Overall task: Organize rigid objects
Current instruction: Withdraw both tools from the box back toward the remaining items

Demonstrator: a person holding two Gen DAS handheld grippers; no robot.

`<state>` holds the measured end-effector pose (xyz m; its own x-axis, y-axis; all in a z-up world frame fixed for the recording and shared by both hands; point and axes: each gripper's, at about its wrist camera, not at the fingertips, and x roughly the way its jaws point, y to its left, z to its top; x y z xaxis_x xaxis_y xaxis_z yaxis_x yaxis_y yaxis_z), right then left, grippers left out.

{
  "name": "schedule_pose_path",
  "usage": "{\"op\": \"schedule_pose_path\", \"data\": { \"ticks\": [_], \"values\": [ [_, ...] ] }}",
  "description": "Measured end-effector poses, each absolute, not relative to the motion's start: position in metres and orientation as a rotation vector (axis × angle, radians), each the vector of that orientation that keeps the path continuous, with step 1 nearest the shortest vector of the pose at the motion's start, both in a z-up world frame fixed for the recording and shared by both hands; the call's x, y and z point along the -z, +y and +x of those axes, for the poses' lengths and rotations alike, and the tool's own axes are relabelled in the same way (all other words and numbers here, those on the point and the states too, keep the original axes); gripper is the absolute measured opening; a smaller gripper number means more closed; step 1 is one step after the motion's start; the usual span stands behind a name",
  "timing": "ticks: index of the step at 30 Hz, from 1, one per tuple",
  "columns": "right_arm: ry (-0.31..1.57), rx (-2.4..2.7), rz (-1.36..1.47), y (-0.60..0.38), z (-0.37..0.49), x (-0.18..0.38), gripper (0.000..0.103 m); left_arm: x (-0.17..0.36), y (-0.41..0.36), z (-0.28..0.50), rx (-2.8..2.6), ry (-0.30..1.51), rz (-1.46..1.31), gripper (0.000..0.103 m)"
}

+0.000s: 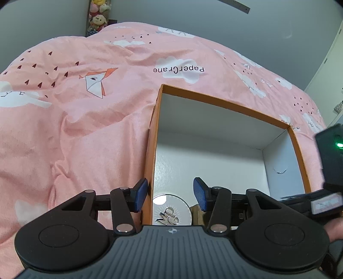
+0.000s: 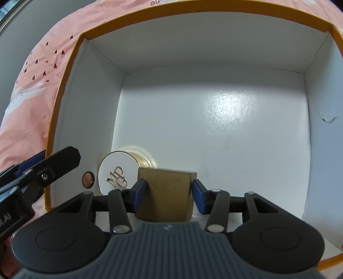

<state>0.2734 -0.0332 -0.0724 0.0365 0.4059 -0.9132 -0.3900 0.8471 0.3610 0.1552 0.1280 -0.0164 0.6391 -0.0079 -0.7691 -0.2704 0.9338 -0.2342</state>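
An orange box with a white inside sits on a pink bedspread. Inside, at its near left, a round silver-lidded tin with a gold body stands next to a gold-brown block. My right gripper is inside the box; its blue pads flank the block, with a small gap on the right side. My left gripper is open and straddles the box's left wall, above the tin. It holds nothing.
The pink bedspread with clouds and paper cranes surrounds the box. Stuffed toys hang at the far wall. The left gripper shows at the left edge of the right wrist view.
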Motion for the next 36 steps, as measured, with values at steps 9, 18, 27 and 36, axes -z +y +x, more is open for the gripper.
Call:
{"op": "schedule_pose_path", "data": {
  "ticks": [9, 18, 27, 36],
  "values": [
    [1.205, -0.662, 0.038, -0.065, 0.244, 0.027, 0.058, -0.002, 0.12, 0.141, -0.201, 0.748, -0.265, 0.054],
    [0.981, -0.669, 0.025, -0.098, 0.186, -0.02, 0.058, -0.045, 0.077, 0.11, -0.07, 0.62, -0.12, 0.054],
    [0.963, -0.619, -0.042, -0.121, 0.144, -0.015, 0.061, -0.029, 0.042, 0.078, 0.144, 0.705, -0.109, 0.054],
    [1.067, -0.526, -0.101, -0.141, 0.121, 0.011, 0.064, 0.005, 0.046, 0.064, 0.194, 0.872, -0.182, 0.054]
  ]
}}
